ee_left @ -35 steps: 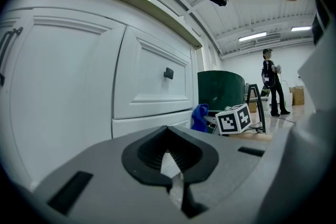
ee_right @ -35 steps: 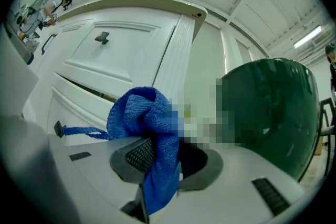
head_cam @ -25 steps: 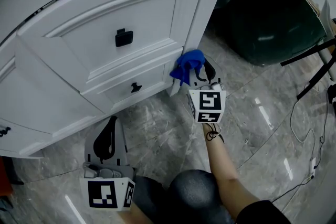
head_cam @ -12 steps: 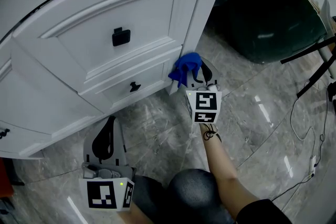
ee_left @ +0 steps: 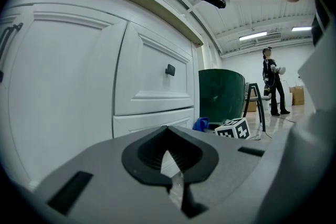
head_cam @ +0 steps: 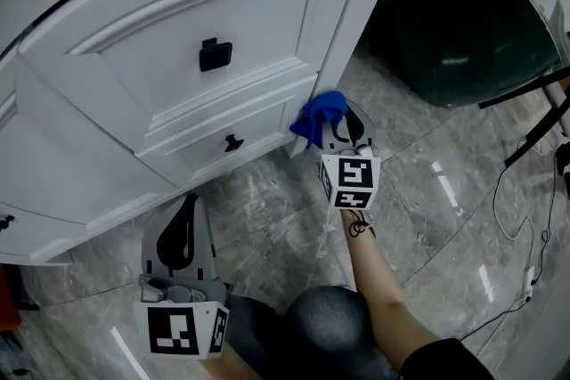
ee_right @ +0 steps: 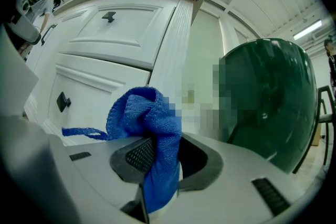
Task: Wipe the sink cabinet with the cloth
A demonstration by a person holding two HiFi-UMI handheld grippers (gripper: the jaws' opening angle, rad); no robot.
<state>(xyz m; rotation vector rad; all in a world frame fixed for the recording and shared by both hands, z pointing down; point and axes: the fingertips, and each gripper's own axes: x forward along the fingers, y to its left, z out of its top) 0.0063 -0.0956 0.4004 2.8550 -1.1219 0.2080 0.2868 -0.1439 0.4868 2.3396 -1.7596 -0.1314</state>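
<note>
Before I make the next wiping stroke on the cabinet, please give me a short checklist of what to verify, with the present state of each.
1. Cloth clamped in right claw: ok, jaws shut on it.
2. Cloth touching the corner post: cannot tell.
3. Left claw out of the way: ok, shut, empty, low above the floor.
4. Drawer knob clear of the cloth: ok, apart.
5. Loose cloth loop tucked in: not ok, sticks out sideways.

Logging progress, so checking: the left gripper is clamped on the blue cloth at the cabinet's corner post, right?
No, it is the right gripper that is clamped on the blue cloth at the cabinet's corner post, as the right gripper view shows.
</note>
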